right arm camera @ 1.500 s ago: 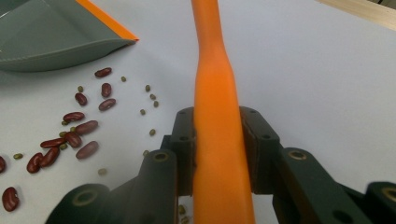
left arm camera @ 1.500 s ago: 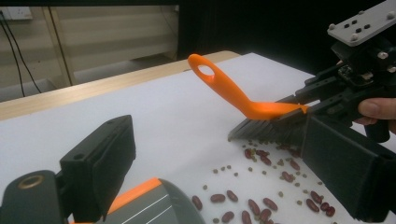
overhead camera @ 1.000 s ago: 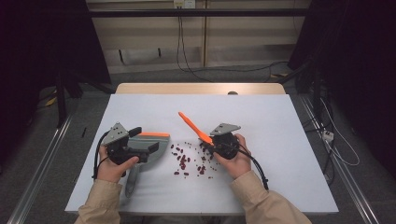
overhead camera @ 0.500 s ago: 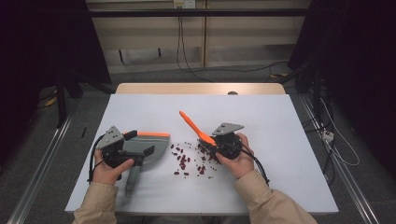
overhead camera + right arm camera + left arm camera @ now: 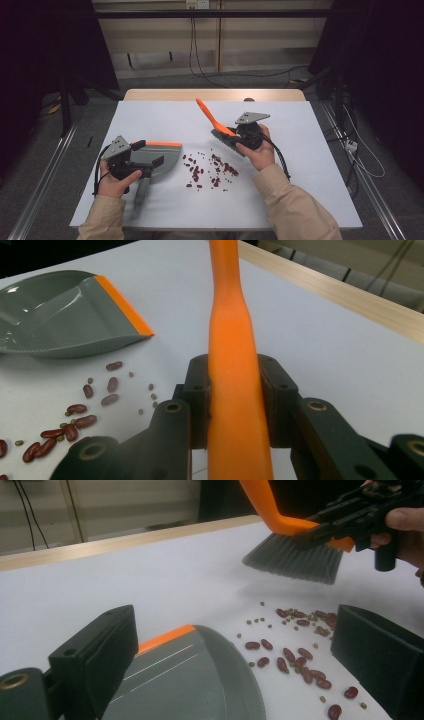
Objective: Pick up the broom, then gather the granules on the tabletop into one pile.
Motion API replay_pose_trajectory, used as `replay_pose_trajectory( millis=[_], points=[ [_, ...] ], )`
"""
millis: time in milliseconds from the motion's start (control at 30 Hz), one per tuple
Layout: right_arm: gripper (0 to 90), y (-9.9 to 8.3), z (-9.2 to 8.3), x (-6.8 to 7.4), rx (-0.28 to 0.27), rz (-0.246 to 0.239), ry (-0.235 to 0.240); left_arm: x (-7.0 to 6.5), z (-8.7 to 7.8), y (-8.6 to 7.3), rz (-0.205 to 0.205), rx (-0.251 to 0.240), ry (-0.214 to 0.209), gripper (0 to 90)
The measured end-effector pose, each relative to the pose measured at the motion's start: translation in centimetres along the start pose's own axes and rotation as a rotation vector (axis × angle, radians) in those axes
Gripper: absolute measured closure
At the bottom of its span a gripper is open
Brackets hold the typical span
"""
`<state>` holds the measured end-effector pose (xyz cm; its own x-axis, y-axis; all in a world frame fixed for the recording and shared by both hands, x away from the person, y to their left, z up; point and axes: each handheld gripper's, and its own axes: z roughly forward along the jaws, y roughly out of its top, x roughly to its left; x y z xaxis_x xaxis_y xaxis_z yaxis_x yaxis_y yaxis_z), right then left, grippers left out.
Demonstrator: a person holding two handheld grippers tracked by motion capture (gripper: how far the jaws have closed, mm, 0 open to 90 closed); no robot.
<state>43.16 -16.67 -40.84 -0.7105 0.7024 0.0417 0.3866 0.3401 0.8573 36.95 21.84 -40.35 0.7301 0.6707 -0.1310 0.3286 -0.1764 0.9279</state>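
The scattered beans [image 5: 210,170] lie loose on the white tabletop [image 5: 300,200], most of them glossy dark-red kidney shapes with a few tiny round greenish ones mixed among them, spread in a rough patch between your two hands. Just beside the beans, on their left in the high view, sits the grey plastic dustpan [image 5: 157,157], a smooth shallow scoop with a curved mouth facing the beans and a bright orange strip [image 5: 162,144] along one side edge; its long grey handle runs back toward you. Your left gripper [image 5: 145,152] has its two blocky black jaws spread wide apart over the pan, one at each side in the left gripper view, clamping nothing, and the pictures do not settle whether they touch the pan's surface. On the far side of the beans from the dustpan, your right gripper [image 5: 230,134] is clenched on the brush [image 5: 216,125], its jaws pressed against both sides of the smooth orange handle, which tapers and rises slantwise away from you. The brush's dense grey bristles [image 5: 292,560] hang above the tabletop just beyond the beans, not touching them.
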Motion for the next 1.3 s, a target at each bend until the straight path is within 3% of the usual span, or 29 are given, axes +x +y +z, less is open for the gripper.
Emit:
replay_pose_trajectory(
  millis=[267, 467, 667, 867, 1300],
  points=[
    [70.3, 0.3, 2.8, -0.4, 0.03, -0.122, 0.051, 0.1, -0.2, -0.1, -0.002, 0.003, 0.002, 4.9],
    [70.3, 0.2, 4.5, 0.1, 0.042, -0.178, 0.108, 0.3, -0.3, -0.3, -0.004, 0.009, 0.015, 4.9],
    [70.3, 0.5, 4.9, 0.5, 0.057, -0.241, 0.131, 0.3, -0.6, -0.5, -0.007, 0.009, 0.016, 5.0],
    [69.9, 0.6, 5.4, 1.3, 0.077, -0.287, 0.187, 0.5, -0.9, -0.5, -0.01, 0.004, 0.03, 5.1],
    [69.3, 0.1, 4.4, 2.7, 0.116, -0.33, 0.279, 1.1, -1.5, -0.5, -0.019, -0.005, 0.051, 5.1]
  ],
)
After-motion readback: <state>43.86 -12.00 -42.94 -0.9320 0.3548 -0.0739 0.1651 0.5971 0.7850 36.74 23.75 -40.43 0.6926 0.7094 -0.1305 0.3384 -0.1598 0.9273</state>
